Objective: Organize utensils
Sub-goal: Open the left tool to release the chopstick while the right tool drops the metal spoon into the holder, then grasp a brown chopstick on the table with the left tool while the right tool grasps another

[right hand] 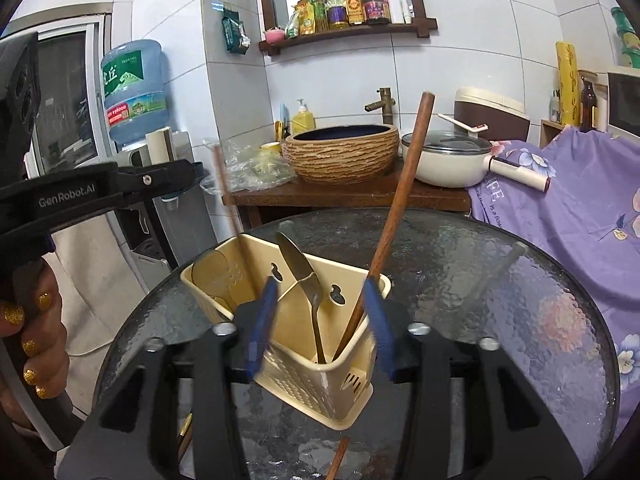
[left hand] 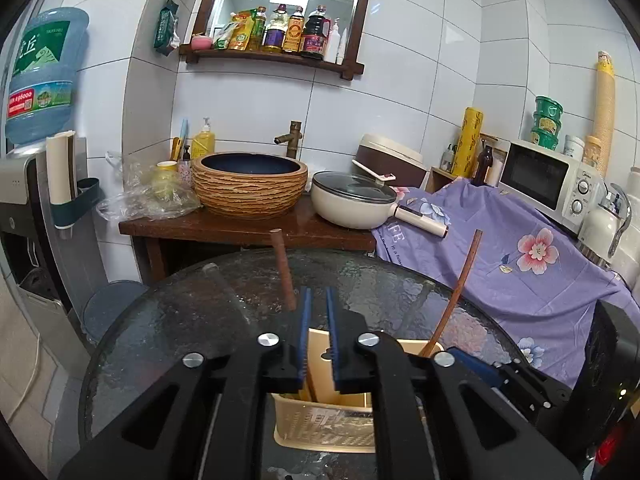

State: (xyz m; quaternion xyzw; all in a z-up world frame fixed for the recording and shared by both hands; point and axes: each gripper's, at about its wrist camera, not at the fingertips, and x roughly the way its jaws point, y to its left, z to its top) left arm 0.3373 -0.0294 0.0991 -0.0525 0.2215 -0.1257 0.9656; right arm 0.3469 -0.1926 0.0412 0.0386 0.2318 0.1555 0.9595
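Blue-padded fingers of the left gripper [left hand: 317, 300] stand a narrow gap apart, parallel, holding nothing; they hang above the cream plastic utensil caddy [left hand: 324, 426] on the round textured-glass tabletop [left hand: 168, 320]. Fingers of the right gripper [right hand: 322, 312] are spread wide, one on each side of the same caddy [right hand: 320, 384], with nothing clamped between them.

Contents of caddy, right wrist view:
- steel spoon [right hand: 304, 276], bowl up, handle down in the right compartment, leaning toward the divider.
- long dark wooden handle [right hand: 400, 196], same compartment, long axis tilted up and to the right, its end well above the rim.
- a thinner wooden stick [right hand: 226, 196] rising from the left compartment, blurred.

Two loose brown wooden sticks [right hand: 340, 456] lie on the glass at the bottom edge, partly hidden by the gripper body.

Surroundings: woven-look basin [left hand: 250, 182] with brass tap on a dark wooden stand, cream lidded pan [left hand: 352, 200], white microwave [left hand: 544, 180] behind a purple floral cloth [left hand: 520, 264], water jug [left hand: 44, 76], bottle shelf [left hand: 276, 28].

Writing: "GenRobot.AI" on the left gripper's side in the right wrist view; the jug label is not fully legible.
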